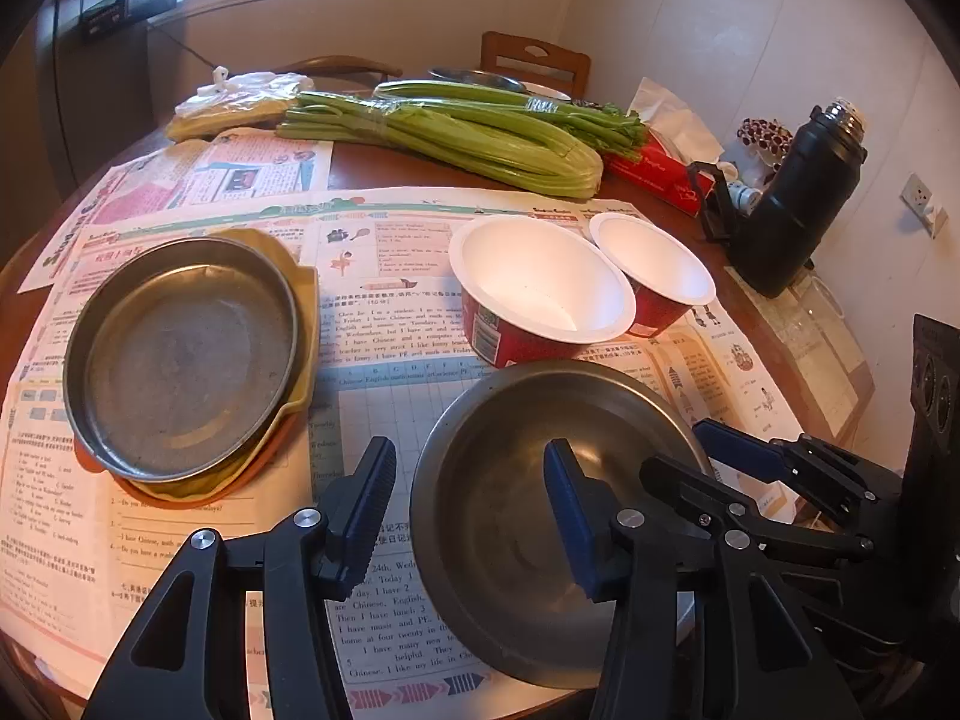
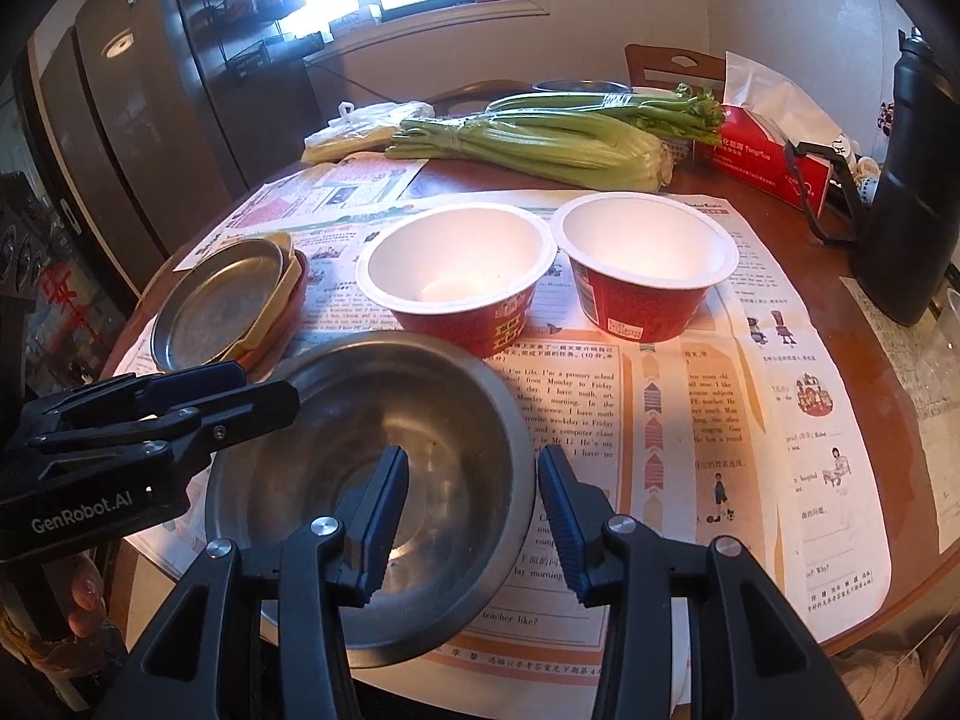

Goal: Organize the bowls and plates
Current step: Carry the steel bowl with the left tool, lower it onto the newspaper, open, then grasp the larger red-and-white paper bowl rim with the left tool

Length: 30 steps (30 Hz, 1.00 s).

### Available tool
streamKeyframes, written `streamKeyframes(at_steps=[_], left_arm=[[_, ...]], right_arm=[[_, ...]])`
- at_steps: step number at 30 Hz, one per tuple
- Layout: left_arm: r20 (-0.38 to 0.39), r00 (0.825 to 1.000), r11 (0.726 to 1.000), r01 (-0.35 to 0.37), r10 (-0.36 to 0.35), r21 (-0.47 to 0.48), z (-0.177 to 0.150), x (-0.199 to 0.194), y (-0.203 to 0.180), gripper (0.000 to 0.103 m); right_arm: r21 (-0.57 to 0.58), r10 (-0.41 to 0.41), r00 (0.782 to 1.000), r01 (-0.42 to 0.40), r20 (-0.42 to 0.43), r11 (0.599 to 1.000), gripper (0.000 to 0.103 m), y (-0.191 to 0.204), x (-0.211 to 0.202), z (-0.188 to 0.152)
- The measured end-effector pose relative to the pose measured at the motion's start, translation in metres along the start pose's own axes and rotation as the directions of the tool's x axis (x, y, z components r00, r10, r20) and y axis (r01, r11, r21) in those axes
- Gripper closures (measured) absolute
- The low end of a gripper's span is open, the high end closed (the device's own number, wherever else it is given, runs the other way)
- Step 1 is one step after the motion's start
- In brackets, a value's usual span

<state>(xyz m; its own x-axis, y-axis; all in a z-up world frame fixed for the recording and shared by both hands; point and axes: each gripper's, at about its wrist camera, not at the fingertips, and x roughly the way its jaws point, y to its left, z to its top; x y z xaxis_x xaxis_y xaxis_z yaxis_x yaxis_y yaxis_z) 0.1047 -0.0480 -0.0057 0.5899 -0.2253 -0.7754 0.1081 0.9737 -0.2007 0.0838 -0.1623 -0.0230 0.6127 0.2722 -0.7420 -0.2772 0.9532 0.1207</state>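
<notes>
The left gripper [image 1: 468,516] hangs low at the near edge of the table, its jaws spread wide, nothing between them. The right gripper [image 2: 474,516] sits just beside it at the same near edge, jaws likewise parted and gripping nothing. Each reaches into the other's view from the side, with bare fingers [image 2: 84,594] showing beneath the left one's body

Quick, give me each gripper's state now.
Left gripper: open, straddling the near-left rim of the steel bowl, holding nothing.
Right gripper: open, straddling the bowl's right rim, holding nothing.
</notes>
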Motion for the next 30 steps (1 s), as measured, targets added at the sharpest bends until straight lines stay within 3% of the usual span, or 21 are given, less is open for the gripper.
streamKeyframes(at_steps=[20, 30], left_arm=[[-0.011, 1.0, 1.0, -0.02, 0.02, -0.001, 0.063, 0.025, 0.007, 0.05], [-0.043, 0.999, 1.0, -0.02, 0.021, 0.022, 0.097, 0.052, 0.005, 0.05]], right_arm=[[0.121, 0.066, 0.997, -0.069, 0.028, 0.99, 0.058, -0.019, 0.012, 0.05], [0.122, 0.034, 0.999, -0.035, 0.007, 0.992, 0.058, -0.018, 0.031, 0.068]])
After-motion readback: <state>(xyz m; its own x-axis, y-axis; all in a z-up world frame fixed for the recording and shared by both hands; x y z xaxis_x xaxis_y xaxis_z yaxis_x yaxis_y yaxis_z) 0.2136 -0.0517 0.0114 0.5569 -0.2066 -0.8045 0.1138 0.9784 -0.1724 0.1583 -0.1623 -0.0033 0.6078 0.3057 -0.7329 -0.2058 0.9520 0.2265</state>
